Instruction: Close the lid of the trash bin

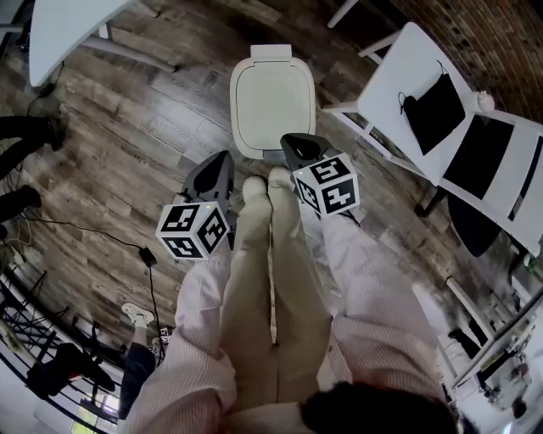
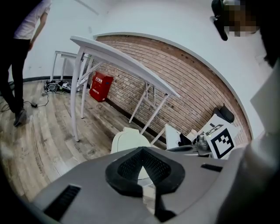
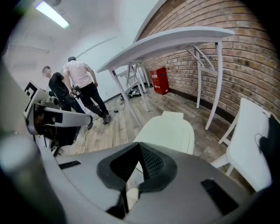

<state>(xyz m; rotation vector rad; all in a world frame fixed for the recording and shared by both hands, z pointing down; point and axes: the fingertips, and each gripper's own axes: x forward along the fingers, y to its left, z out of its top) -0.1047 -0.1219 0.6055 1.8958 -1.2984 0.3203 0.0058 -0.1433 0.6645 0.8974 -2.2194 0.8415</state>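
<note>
The white trash bin (image 1: 271, 102) stands on the wooden floor in front of the person's shoes, its lid lying flat on top. It also shows as a pale bin (image 2: 127, 140) in the left gripper view and a pale bin (image 3: 168, 131) in the right gripper view. My left gripper (image 1: 222, 161) hovers near the bin's front left corner, jaws together with nothing between them. My right gripper (image 1: 294, 144) hangs over the bin's front right edge, also shut and empty. From their own cameras, the left gripper (image 2: 142, 151) and the right gripper (image 3: 139, 146) both point down towards the lid.
A white folding table (image 1: 68, 25) stands at the back left. A white chair (image 1: 424, 93) with a black cloth (image 1: 434, 110) sits close on the right. A red box (image 2: 100, 86) leans by the brick wall. Two people (image 3: 78, 83) stand further off. Cables (image 1: 127, 246) run across the floor.
</note>
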